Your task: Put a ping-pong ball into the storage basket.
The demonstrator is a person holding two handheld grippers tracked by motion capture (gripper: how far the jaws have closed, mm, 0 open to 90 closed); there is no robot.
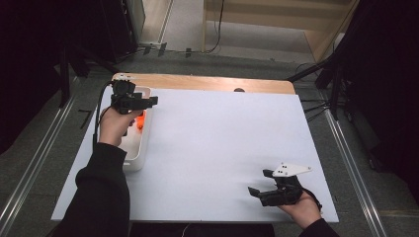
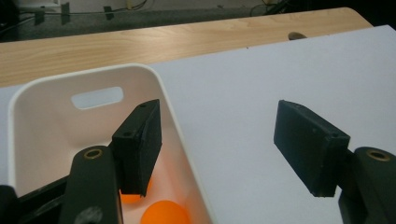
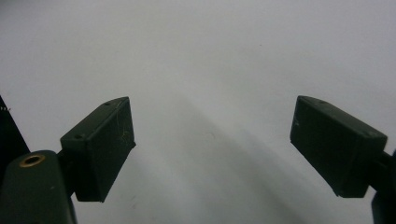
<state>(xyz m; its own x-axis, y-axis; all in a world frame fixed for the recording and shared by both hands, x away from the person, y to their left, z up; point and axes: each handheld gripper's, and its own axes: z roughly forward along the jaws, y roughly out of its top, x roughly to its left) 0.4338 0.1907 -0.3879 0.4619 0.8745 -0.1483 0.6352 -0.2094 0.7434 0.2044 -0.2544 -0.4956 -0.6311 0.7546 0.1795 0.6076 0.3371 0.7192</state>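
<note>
Two orange balls (image 2: 164, 213), one white bin (image 2: 42, 121)

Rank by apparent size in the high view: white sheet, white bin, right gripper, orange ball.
1. white sheet
2. white bin
3. right gripper, though it sits nearer the camera, so this rank is unsure
4. orange ball, partly hidden by the left hand

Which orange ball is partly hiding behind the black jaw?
The farther orange ball, tucked behind the left gripper's jaw inside the white bin. The nearer orange ball sits in plain sight.
</note>
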